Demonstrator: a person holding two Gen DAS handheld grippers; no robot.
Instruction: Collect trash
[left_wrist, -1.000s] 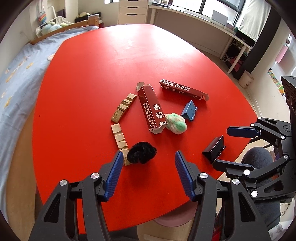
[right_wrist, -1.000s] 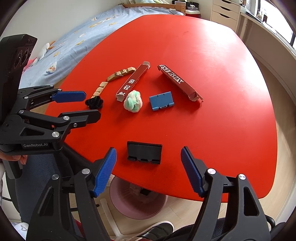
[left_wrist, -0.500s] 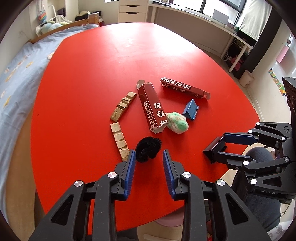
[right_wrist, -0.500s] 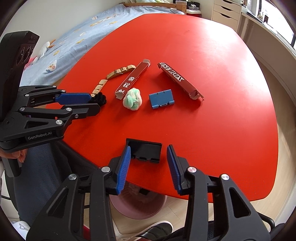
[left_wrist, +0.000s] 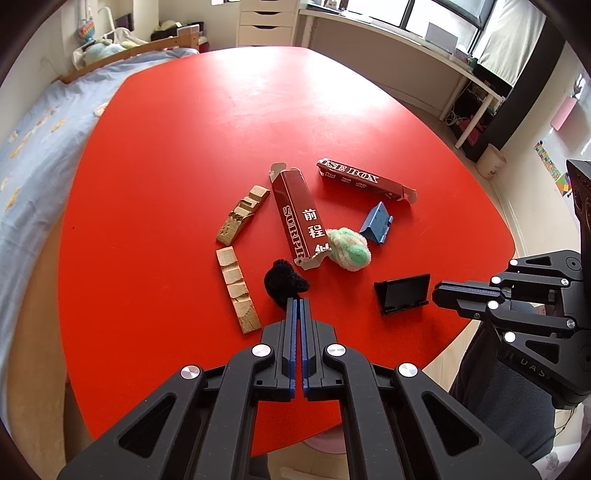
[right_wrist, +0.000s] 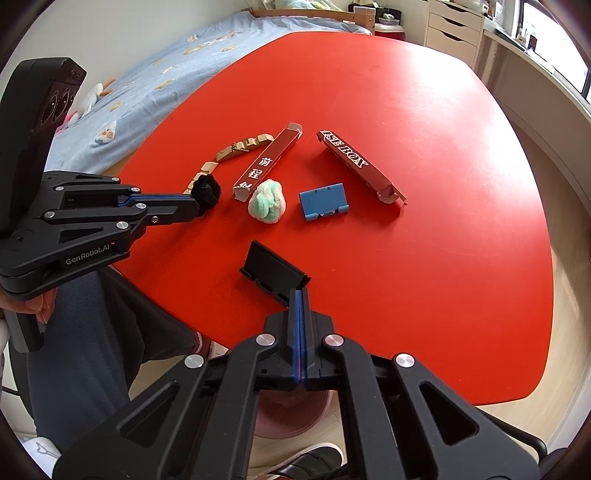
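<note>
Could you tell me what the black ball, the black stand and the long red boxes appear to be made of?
Black ball: fuzzy chenille or yarn by its matte, hairy outline.
Black stand: likely moulded plastic, with smooth, faintly glossy flat faces and crisp edges.
Red boxes: printed cardboard, with glossy faces, folded flaps and torn pale edges.

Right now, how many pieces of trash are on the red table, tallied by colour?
Dark red cartons: 2
Tan wooden pieces: 2
Black: 2, fuzzy ball and black stand
Blue stand: 1
Green-white fuzzy ball: 1
Total: 8
</note>
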